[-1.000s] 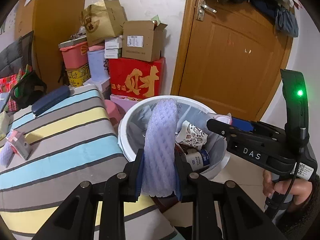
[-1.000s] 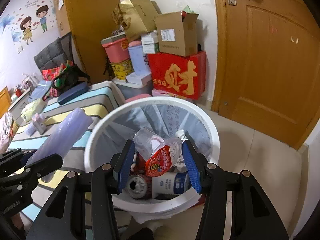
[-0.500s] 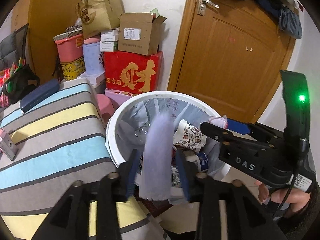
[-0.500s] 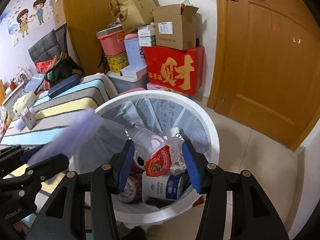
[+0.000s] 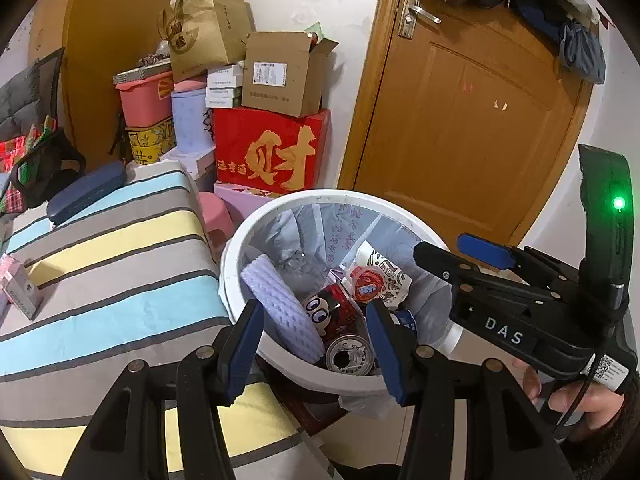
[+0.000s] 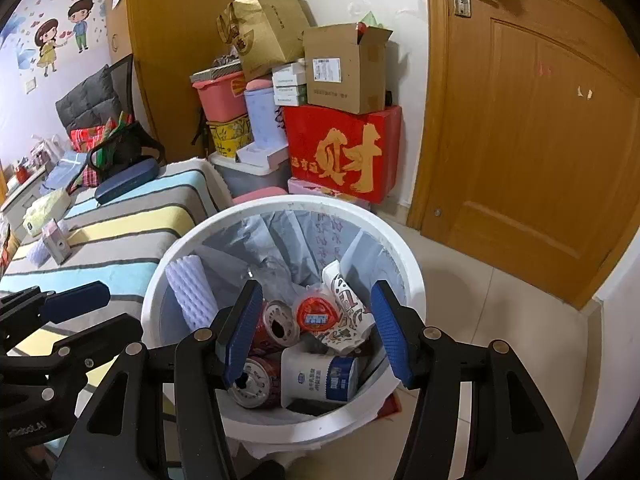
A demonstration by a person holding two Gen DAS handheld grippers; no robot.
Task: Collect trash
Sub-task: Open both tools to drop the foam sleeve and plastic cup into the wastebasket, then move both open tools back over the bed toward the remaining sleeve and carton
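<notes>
Now the purple foam sleeve (image 5: 280, 304) leans inside the white bin (image 5: 256, 220), free of the left hand-held gripper (image 5: 314, 344), whose jaws have just been opening; the right hand-held gripper (image 6: 316, 328) likewise gapes empty above the bin's cans.

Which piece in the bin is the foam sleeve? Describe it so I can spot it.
Find the white bin beside the striped bed. Against its inner wall on the bed side leans the foam sleeve. It is the only pale purple, bumpy, netted piece; the cans and cups beside it are smooth and printed.

Foam sleeve (image 5: 284, 312) in bin (image 5: 236, 256), bed (image 5: 120, 264) left, boxes (image 5: 272, 152) behind
</notes>
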